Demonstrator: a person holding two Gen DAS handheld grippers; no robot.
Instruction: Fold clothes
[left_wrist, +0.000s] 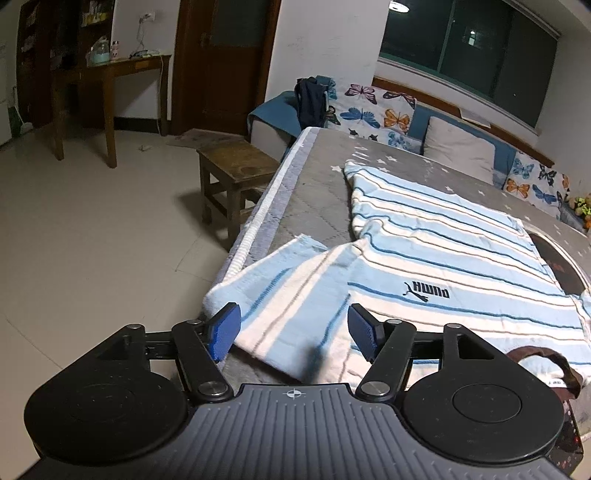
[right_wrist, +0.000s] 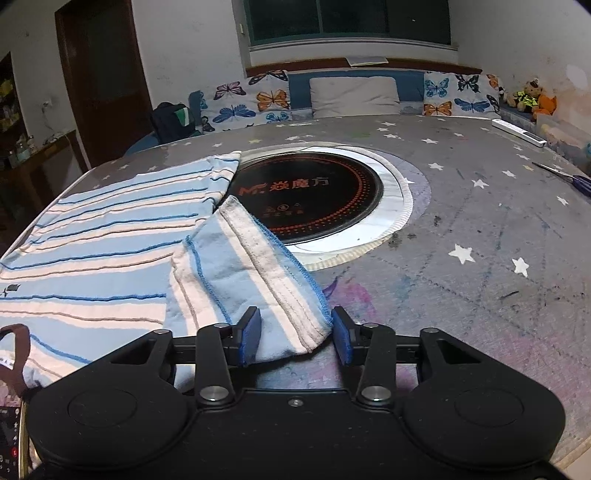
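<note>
On the desk (right_wrist: 480, 229) your striped shirt (left_wrist: 443, 236) lies mostly flat, sleeves loose between both parted tongs (left_wrist: 293, 330) (right_wrist: 295, 334), folding largely left.

A wooden stool (left_wrist: 236, 166) stands left of the star-print table (right_wrist: 480, 236); butterfly cushions (right_wrist: 255, 99) and plush toys (right_wrist: 532, 96) line its far side.

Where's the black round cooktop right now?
In the right wrist view the black round cooktop sits set into the star-print table cover, centre frame ahead of the right gripper, with the striped shirt overlapping its left edge.
</note>
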